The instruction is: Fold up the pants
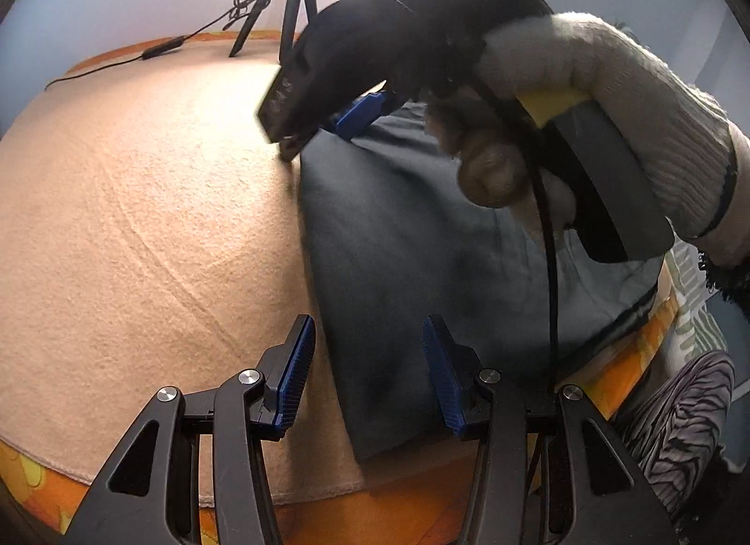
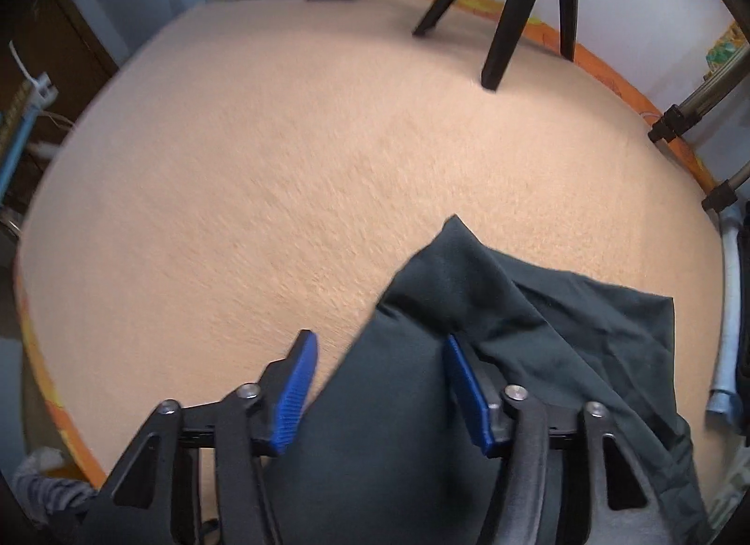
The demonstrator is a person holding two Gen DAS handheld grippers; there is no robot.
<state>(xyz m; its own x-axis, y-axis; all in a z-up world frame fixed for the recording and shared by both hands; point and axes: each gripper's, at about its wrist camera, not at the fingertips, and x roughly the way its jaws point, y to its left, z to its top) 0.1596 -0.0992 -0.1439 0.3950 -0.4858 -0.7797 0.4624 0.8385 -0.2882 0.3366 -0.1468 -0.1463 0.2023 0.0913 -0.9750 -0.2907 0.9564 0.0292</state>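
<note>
Currently I see one pair of dark green pants (image 1: 422,273) lying on a peach blanket (image 1: 140,216) that covers the surface. Two grippers are in play. From the left wrist view, my left gripper (image 1: 370,376) has its jaws about half open, empty, hovering over the near edge of the pants; the cloth's left edge runs up between the two blue pads (image 1: 295,371) without touching either one.

Beyond those jaws, a gloved hand (image 1: 609,123) carries my right gripper (image 1: 323,123), tipped steeply down at the far edge of the pants. In the right wrist view, its jaws (image 2: 379,385) stand about half open, with a raised fold of the pants between them. The right pad (image 2: 468,395) appears to be against the cloth; the left pad (image 2: 295,395) stands clear over bare blanket, so nothing is clamped. That view is motion-blurred.

Ahead of the jaws stand three black tripod legs (image 2: 511,15) and one black cable (image 1: 154,50). Two metal stand legs (image 2: 703,94) sit off to the right.
</note>
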